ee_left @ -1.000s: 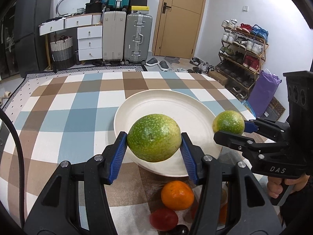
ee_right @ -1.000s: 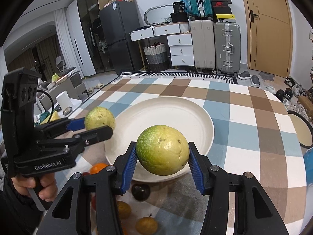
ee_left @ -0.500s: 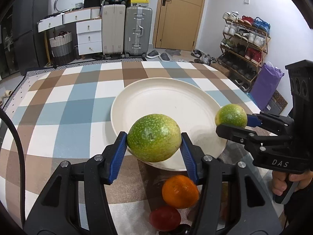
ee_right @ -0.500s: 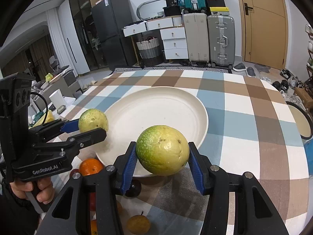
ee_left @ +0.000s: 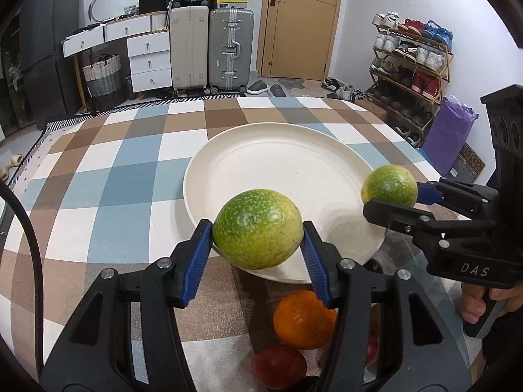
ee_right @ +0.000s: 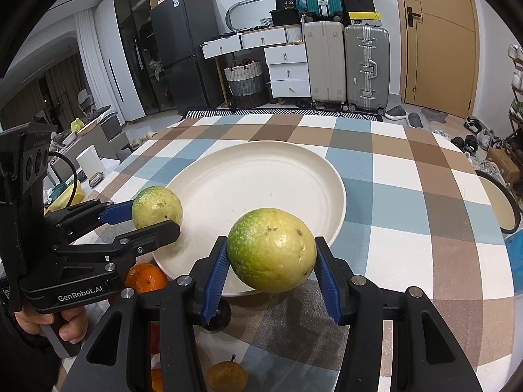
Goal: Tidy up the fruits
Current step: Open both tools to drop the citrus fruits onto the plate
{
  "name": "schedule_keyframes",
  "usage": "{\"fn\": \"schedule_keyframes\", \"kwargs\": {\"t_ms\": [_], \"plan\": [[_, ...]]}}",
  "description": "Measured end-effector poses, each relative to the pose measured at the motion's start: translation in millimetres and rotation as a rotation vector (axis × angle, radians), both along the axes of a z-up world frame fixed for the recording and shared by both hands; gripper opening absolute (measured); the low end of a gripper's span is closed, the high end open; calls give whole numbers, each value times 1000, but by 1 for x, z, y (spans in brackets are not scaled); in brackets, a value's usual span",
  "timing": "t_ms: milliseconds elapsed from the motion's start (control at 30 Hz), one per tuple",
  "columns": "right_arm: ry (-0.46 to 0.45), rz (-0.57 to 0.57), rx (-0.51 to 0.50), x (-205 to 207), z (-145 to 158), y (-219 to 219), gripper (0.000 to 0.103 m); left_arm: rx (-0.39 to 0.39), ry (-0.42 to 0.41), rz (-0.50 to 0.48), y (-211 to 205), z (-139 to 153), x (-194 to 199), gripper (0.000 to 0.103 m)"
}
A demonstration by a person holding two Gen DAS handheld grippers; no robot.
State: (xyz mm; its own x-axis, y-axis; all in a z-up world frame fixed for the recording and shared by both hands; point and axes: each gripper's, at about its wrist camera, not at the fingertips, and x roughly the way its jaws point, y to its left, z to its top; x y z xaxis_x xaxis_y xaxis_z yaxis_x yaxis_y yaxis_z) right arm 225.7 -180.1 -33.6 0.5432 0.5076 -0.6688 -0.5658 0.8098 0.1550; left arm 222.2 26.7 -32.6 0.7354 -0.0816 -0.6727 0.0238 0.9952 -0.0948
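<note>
My left gripper (ee_left: 257, 232) is shut on a speckled green fruit (ee_left: 257, 228), held in the air over the near rim of a big cream plate (ee_left: 281, 170). In the right wrist view that same gripper (ee_right: 153, 215) shows at the left with its fruit (ee_right: 157, 206). My right gripper (ee_right: 271, 251) is shut on a second green-yellow fruit (ee_right: 271, 250) above the plate's (ee_right: 261, 183) near edge; it appears at the right of the left wrist view (ee_left: 390, 196), holding its fruit (ee_left: 389, 185). Nothing lies on the plate.
Below the grippers lie an orange (ee_left: 304, 318), a red fruit (ee_left: 278, 370), a dark round fruit (ee_right: 218, 318) and a small brownish fruit (ee_right: 225, 375). The checked tablecloth (ee_left: 114, 179) stretches beyond the plate. A dark-rimmed dish (ee_right: 500, 202) sits at the table's right edge.
Both grippers tipped slightly, so the plate now sits a little higher and farther in the views. Each fruit stays gripped as before.
</note>
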Motion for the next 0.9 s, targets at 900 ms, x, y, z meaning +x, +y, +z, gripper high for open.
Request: {"fn": "schedule_keyframes", "kwargs": {"t_ms": [900], "plan": [[-26,-20,16,-4,0,-11,79,18,-45,34,7,6,-9,81]]}}
